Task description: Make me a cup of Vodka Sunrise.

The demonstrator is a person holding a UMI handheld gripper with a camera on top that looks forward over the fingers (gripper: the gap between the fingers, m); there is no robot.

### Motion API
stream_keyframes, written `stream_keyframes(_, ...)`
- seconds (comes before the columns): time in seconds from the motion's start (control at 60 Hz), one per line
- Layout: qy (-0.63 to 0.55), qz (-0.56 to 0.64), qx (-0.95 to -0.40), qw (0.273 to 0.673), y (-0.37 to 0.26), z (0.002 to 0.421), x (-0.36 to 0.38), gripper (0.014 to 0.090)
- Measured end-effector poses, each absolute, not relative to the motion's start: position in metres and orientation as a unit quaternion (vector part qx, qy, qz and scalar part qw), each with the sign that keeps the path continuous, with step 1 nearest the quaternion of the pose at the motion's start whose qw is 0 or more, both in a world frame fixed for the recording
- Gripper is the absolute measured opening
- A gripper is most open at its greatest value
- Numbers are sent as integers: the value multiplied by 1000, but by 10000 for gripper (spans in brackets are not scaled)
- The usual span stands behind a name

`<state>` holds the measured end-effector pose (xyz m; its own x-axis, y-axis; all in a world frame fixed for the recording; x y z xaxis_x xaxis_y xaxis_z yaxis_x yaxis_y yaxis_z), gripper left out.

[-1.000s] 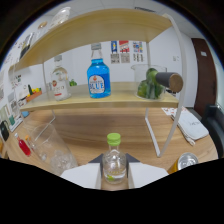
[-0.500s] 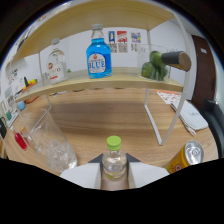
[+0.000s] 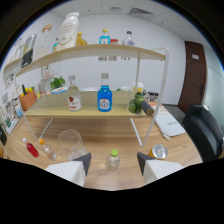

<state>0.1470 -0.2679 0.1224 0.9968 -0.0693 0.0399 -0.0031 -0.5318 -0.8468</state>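
**Gripper view: fingers spread, small bottle left standing on the table**

Gripper view, wide angle. The gripper [image 3: 113, 162] has its two fingers [image 3: 81, 162] spread wide apart, pinching nothing. Their lower parts are cut off by the dark bottom of the view.

A small clear bottle with a green cap [image 3: 113, 159] stands on the wooden table [image 3: 105, 132], between the fingertips with a gap at each side. Label not readable.

Just beyond the left finger is an empty clear glass [image 3: 70, 142]. Beside it lie two little bottles [image 3: 39, 149], one with red contents; hard to tell what they are. By the right finger sits a metal can top [image 3: 159, 151], partly hidden.

On the shelf [image 3: 92, 110] beyond stand a blue bottle [image 3: 104, 93] and a clear bottle with a red label [image 3: 74, 95]. A green item [image 3: 135, 103] near them is too blurred to name. Top shelf bottles are small and faint.

Against half a second ago: the green-capped bottle sat tight between the fingers and filled more of the view; now the fingers are parted, and the bottle and shelf both look farther off.
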Motion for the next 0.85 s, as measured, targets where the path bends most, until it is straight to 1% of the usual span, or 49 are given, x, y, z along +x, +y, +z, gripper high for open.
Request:
stream_keyframes(0.133, 30, -36, -876, 481, -299, 149, 126, 861)
stream_keyframes(0.317, 38, -28, -879, 474, -329, 162, 91, 862)
stream_keyframes(0.533, 36, -31, -881, 470, -341, 160, 66, 862)
stream_keyframes(0.85, 23, -30, -881, 472, -337, 164, 49, 865)
